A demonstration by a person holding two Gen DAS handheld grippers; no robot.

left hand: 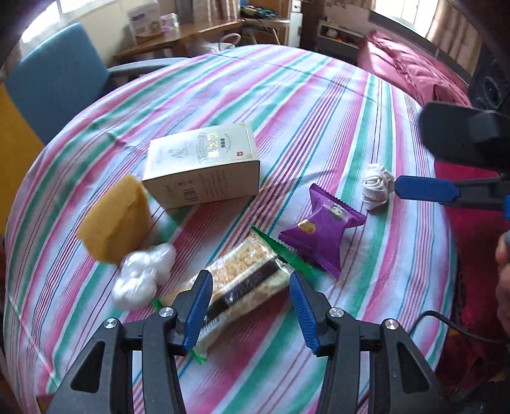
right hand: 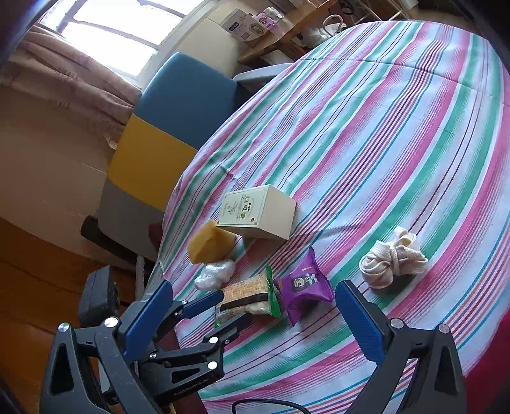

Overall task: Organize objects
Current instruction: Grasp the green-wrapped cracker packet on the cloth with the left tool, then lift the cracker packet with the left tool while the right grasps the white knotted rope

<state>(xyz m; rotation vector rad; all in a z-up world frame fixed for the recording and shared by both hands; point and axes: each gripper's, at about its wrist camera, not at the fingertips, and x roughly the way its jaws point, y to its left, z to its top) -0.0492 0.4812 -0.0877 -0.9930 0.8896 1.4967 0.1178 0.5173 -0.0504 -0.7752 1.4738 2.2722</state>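
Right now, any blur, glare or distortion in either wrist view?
Left wrist: motion smear on the yellow sponge and cream box; the left gripper stays sharp. Right wrist: crisp, but the window is blown out. Both: fisheye bulges the striped bedsheet, with dark corner vignetting.

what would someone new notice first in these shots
The bright pink, green and white striped cloth fills both views. On it a small cluster stands out: a shiny purple snack packet beside a clear-wrapped cereal bar, which lies between the open left gripper fingers, with a cream cardboard box behind.
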